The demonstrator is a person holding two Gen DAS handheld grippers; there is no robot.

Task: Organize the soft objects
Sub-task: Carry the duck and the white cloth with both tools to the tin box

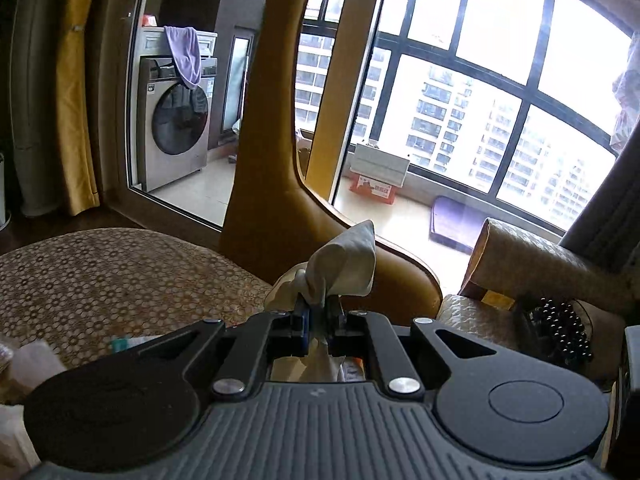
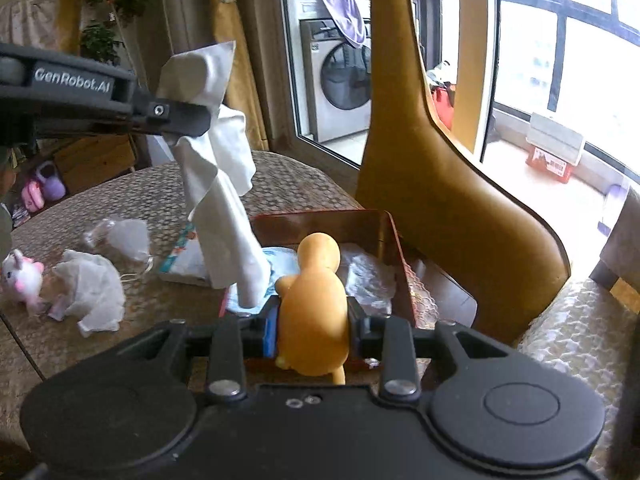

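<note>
our right gripper (image 2: 313,320) is pinched on one orange squishy toy (image 2: 314,300), its jaws pressed into the toy's sides, holding it just over the near edge of one brown box (image 2: 390,248). inside the box we see one clear plastic bag (image 2: 370,276) and something pale blue beneath. our left gripper (image 1: 319,312) is clamped on one white cloth (image 1: 346,264); from the right wrist view that cloth (image 2: 224,200) hangs in a long twist from the left gripper (image 2: 188,120), its lower end dangling to the box's left edge. on the patterned table (image 2: 140,196), left of the box, we count four loose things: one flat packet (image 2: 180,260), one crumpled clear wrapper (image 2: 120,236), one crumpled white tissue (image 2: 92,292) and one small white and pink plush (image 2: 22,278). behind the box stands one tan chair back (image 2: 440,200). beyond the glass is one washing machine (image 2: 340,92) with one purple cloth (image 2: 346,16) draped over it.
</note>
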